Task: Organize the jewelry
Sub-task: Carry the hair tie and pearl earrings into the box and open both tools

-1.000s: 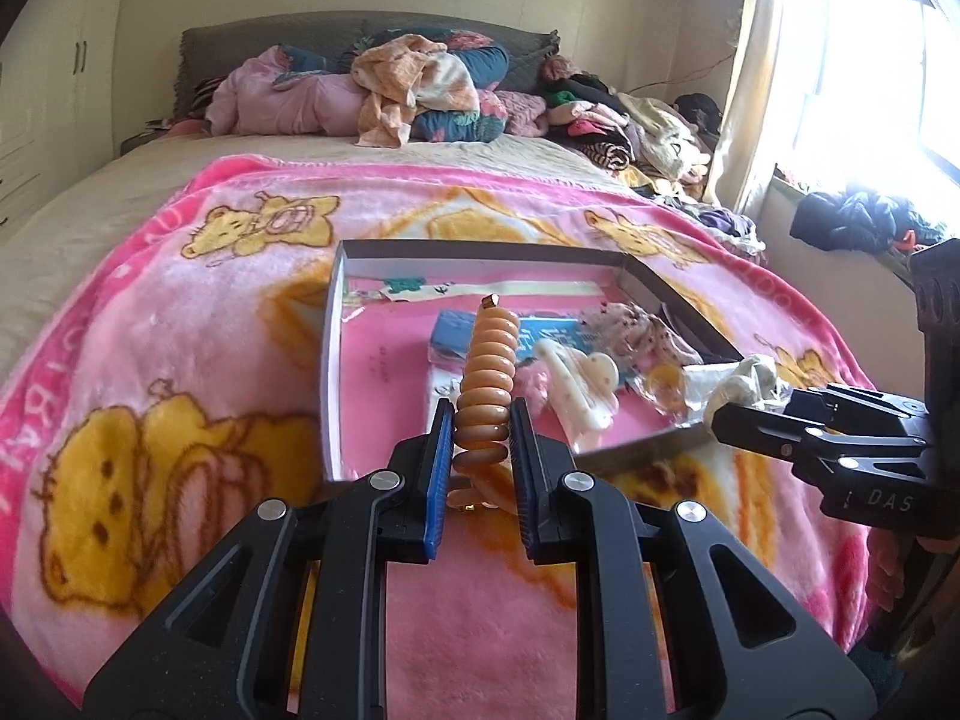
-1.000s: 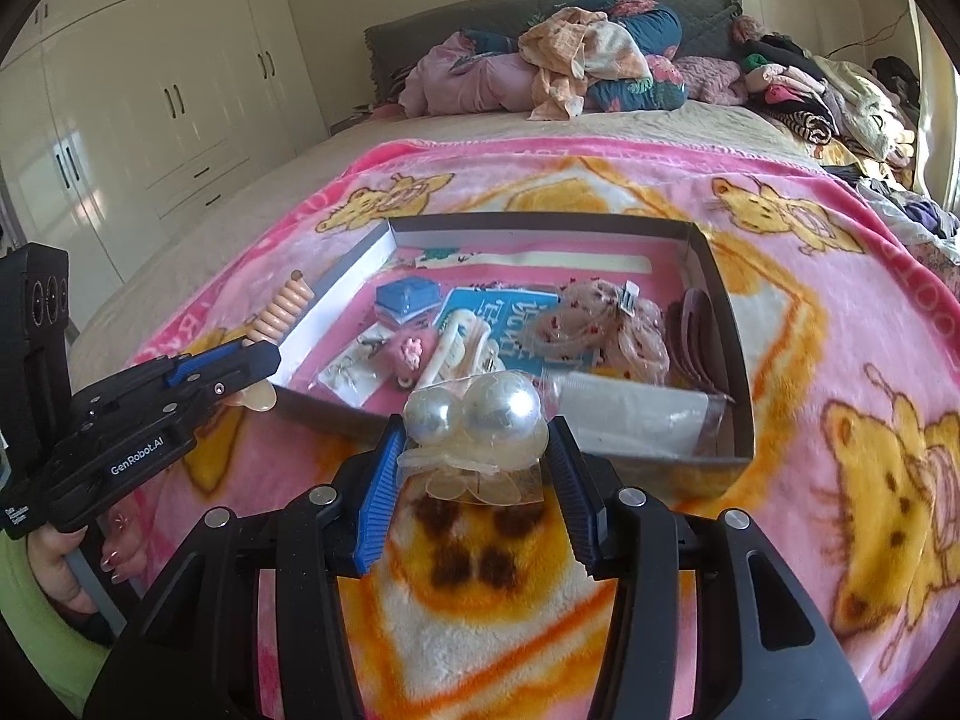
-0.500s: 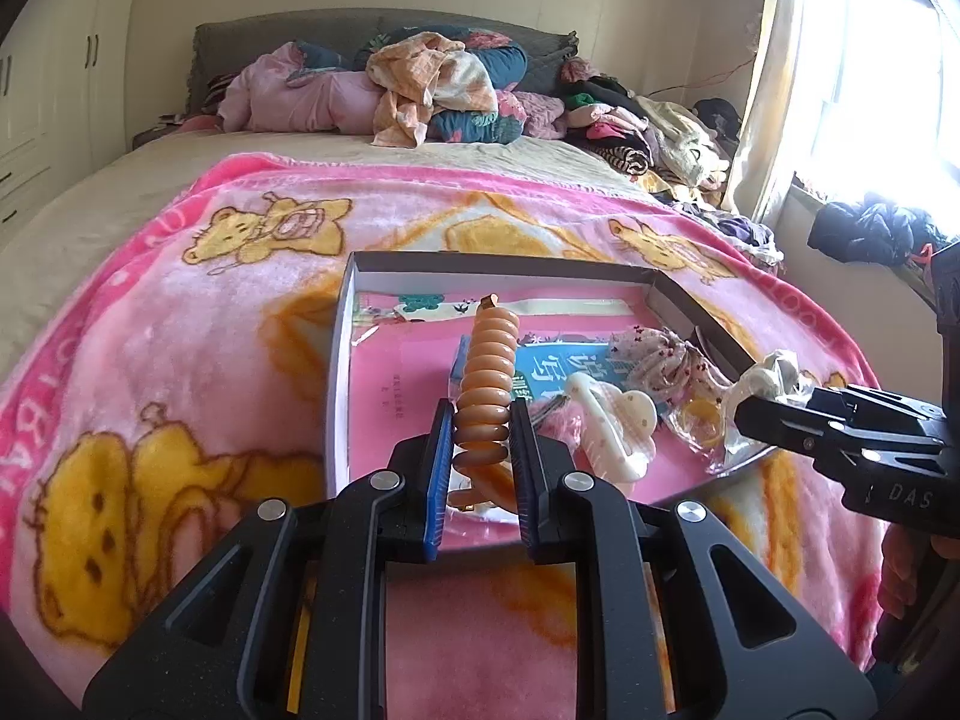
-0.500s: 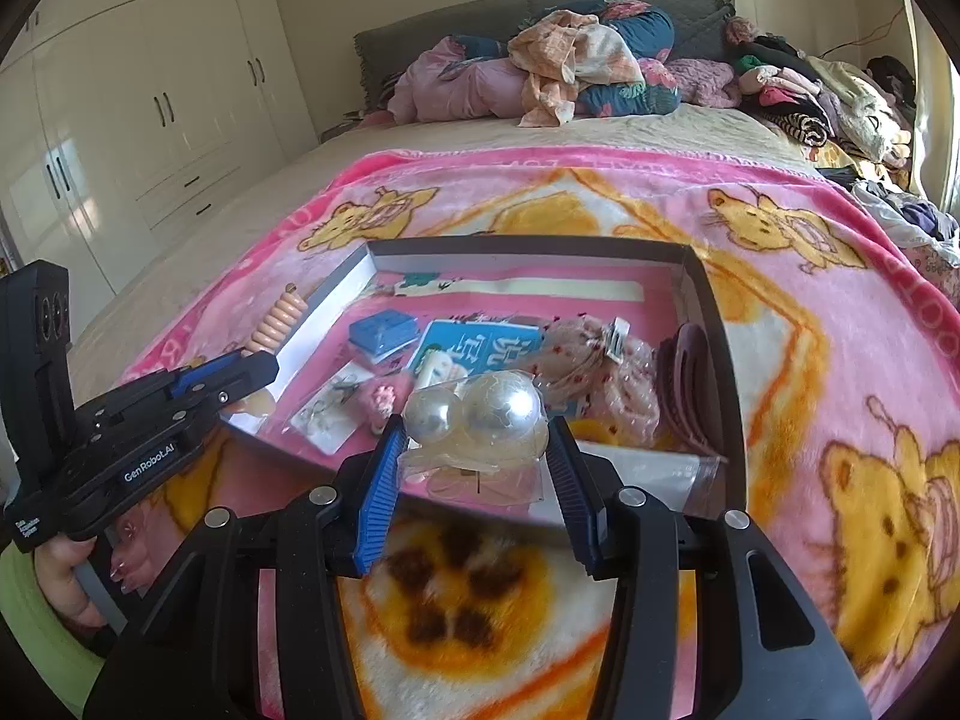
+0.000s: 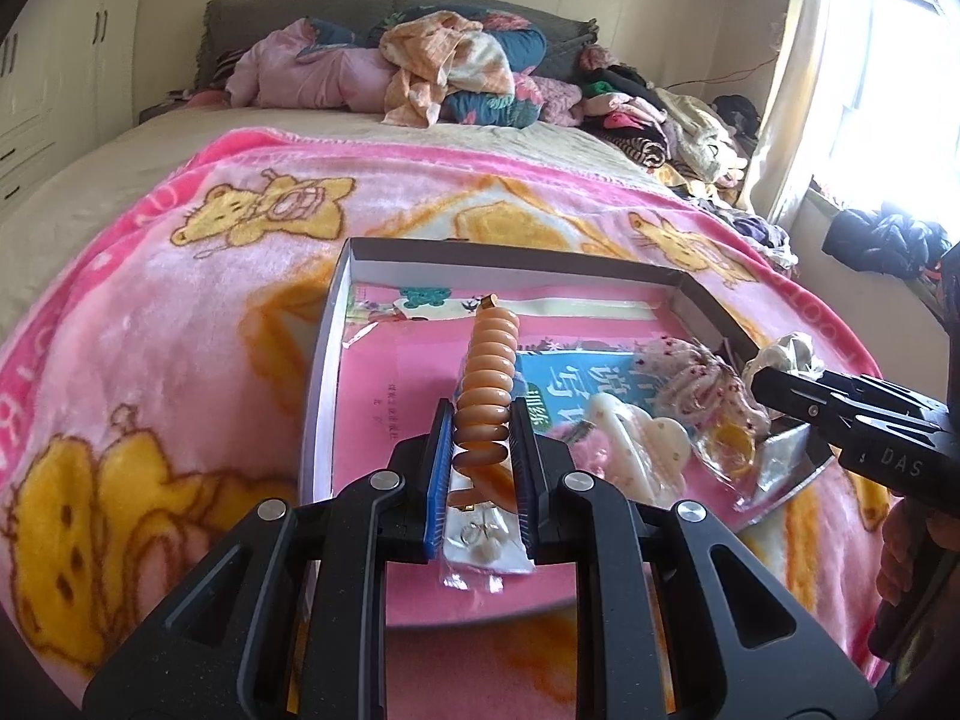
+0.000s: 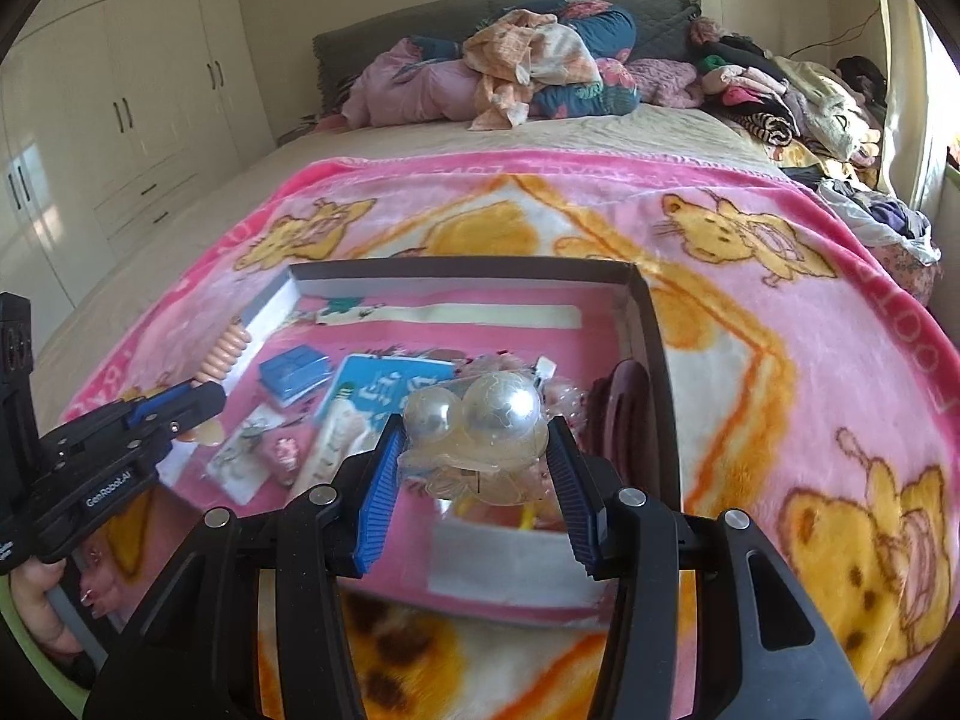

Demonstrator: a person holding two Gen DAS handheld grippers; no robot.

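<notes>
The bed [image 5: 90, 192] carries a pink bear-print blanket [image 5: 150, 360], soft and uneven ground, so anything dropped outside the box could sink into the pile and be hard to pick up again. On the blanket lies the shallow grey-rimmed box [image 6: 651, 324], its pink floor already crowded with a blue booklet [image 6: 384, 384], a small blue case [image 6: 294, 369], a cream hair clip [image 5: 636, 450] and bagged trinkets. The risk there, as I judge it, is that a new piece lands on top of others and slides or tangles.

The left claw [image 5: 480, 468] is clamped tight on an orange coiled bracelet [image 5: 486, 384], which stands up out of the jaws over the box's near-left part; a springy coil may flick sideways on release and hop the low wall. The right claw [image 6: 474, 468] is closed on a clear packet with two large pearl beads [image 6: 474, 414], held above the box's near edge. The smooth plastic could slip from the pads, and the round beads may roll off towards the blanket. With both claws near each other, a bump is also possible.
</notes>
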